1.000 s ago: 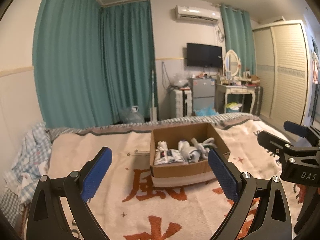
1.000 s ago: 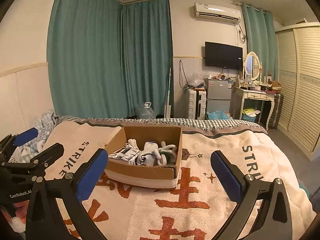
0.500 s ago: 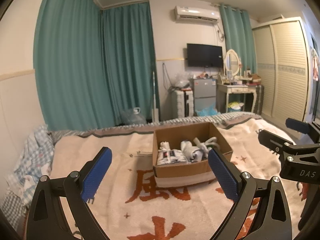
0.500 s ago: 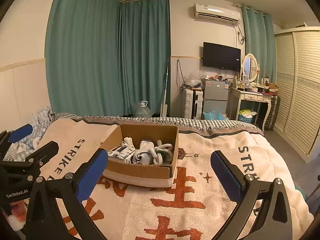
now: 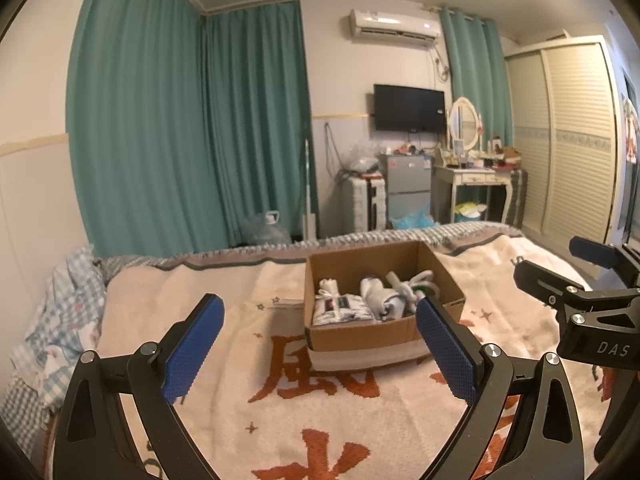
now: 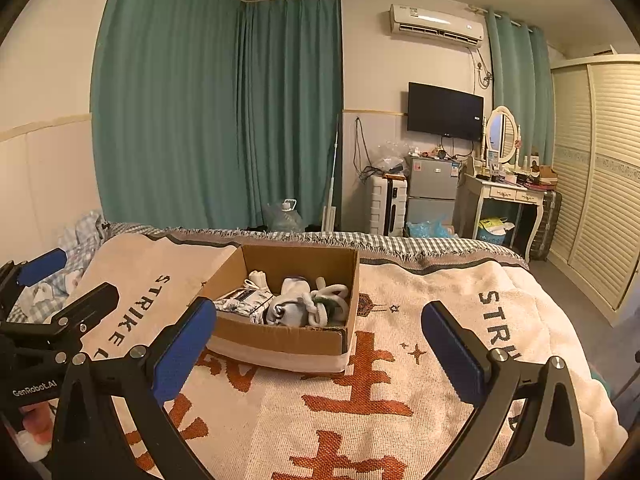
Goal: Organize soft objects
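Observation:
A brown cardboard box [image 5: 352, 338] sits on the bed and also shows in the right wrist view [image 6: 280, 336]. It holds several rolled socks and a folded patterned cloth [image 5: 342, 308], seen too in the right wrist view [image 6: 308, 306]. My left gripper [image 5: 320, 344] is open and empty, held above the blanket short of the box. My right gripper [image 6: 320, 344] is open and empty, also short of the box. Each gripper shows in the other's view: the right one [image 5: 580, 280], the left one [image 6: 60, 284].
A beige blanket with orange characters [image 6: 360, 392] covers the bed. A checked quilt [image 5: 60, 312] is bunched at the left edge. Beyond the bed stand teal curtains, a small fridge [image 6: 432, 192], a suitcase, a dressing table [image 6: 508, 200] and a louvred wardrobe [image 6: 600, 184].
Both grippers have risen and tilted up slightly, so the box sits lower and a little farther in view. Nothing was taken hold of or let go.

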Available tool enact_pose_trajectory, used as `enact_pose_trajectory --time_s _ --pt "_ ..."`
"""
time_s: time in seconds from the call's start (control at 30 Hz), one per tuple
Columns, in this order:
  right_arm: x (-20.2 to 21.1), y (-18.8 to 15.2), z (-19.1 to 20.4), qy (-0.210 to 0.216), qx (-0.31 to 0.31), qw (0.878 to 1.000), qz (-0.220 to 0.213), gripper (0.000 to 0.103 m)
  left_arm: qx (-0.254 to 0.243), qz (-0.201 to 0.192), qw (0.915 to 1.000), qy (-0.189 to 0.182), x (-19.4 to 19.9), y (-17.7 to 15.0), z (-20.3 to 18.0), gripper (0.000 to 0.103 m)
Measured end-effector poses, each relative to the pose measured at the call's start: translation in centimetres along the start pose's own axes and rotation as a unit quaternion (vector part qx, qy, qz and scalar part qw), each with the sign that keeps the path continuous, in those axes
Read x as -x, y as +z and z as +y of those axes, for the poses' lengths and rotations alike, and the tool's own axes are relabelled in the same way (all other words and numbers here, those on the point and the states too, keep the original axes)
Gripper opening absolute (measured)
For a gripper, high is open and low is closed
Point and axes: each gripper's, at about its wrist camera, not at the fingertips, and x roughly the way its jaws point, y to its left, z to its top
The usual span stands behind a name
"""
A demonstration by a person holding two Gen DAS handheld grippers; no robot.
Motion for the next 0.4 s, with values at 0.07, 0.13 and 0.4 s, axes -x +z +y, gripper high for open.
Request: enact_pose_trajectory --time_s 0.07,0.13,0.4 --pt "0.00 -0.01 0.04 -0.002 0.001 1.000 0.000 0.103 0.001 -0.001 1.0000 0.000 0.04 -0.04 -0.01 0.098" --pt "-0.01 -0.04 0.05 -0.002 0.002 1.000 0.001 0.103 0.002 -0.001 1.0000 0.000 0.10 -0.09 -0.07 0.098" --pt "-0.08 -0.05 -0.03 -0.003 0.002 1.000 0.003 0.103 0.003 0.004 1.0000 -0.001 -0.06 -0.18 0.04 0.098"
